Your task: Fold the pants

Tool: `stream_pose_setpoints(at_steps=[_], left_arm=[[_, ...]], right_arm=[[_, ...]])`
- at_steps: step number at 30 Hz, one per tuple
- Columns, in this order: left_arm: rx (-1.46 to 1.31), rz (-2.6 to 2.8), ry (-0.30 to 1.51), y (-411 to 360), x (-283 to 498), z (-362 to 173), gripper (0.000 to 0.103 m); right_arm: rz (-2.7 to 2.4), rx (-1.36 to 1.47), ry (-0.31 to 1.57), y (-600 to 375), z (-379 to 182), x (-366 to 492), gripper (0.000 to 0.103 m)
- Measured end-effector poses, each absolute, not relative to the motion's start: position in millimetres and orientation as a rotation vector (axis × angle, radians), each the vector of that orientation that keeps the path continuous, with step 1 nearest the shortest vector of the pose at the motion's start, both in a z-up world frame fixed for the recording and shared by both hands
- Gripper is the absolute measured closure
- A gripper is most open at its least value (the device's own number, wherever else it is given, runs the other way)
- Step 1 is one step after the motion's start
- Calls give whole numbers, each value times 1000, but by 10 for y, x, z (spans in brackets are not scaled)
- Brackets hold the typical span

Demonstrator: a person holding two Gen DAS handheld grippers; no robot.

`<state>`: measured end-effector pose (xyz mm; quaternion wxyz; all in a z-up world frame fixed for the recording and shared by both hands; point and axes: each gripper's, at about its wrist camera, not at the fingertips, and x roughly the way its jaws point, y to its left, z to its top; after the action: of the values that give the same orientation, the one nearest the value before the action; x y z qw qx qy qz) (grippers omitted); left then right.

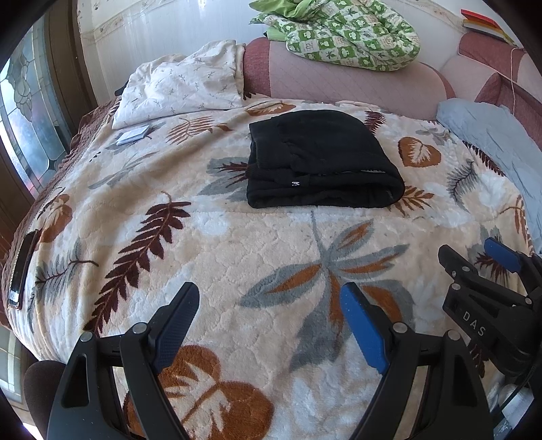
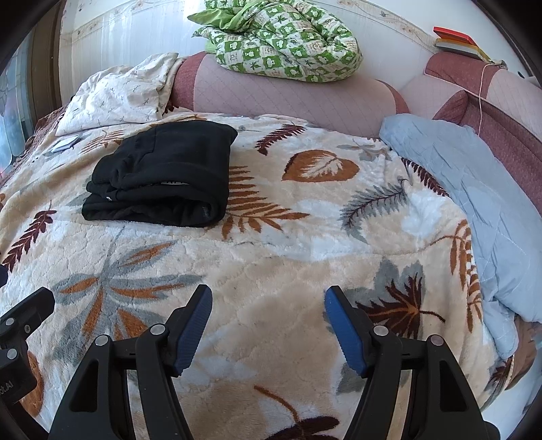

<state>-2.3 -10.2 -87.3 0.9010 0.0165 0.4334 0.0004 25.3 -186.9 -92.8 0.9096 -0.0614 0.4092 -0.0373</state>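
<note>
Black pants (image 1: 321,162) lie folded into a thick rectangular stack on the leaf-patterned blanket (image 1: 237,254), towards the back of the bed. They also show in the right wrist view (image 2: 162,176), at the left. My left gripper (image 1: 271,298) is open and empty, hovering over the blanket well in front of the pants. My right gripper (image 2: 267,301) is open and empty, in front and to the right of the pants. The right gripper also shows at the right edge of the left wrist view (image 1: 474,257).
A white pillow (image 1: 179,88) and a small card (image 1: 133,135) lie at the back left. A green checked quilt (image 1: 345,30) sits on the pink headboard (image 1: 338,81). A light blue cover (image 2: 474,203) lies along the right. A dark phone (image 1: 22,267) lies at the bed's left edge.
</note>
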Motion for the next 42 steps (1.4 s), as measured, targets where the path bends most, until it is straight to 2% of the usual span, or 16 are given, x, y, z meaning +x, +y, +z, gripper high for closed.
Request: stream_pose_setpoints(at_steps=[24, 33, 42], left_arm=[[62, 11, 878, -46, -111, -873, 18], [137, 26, 727, 74, -386, -509, 18], [109, -26, 680, 401, -686, -185, 18]], right_arm=[[-77, -117, 842, -1911, -942, 232, 27], [-84, -73, 867, -1962, -1041, 240, 27], [-68, -66, 869, -1950, -1080, 242, 27]])
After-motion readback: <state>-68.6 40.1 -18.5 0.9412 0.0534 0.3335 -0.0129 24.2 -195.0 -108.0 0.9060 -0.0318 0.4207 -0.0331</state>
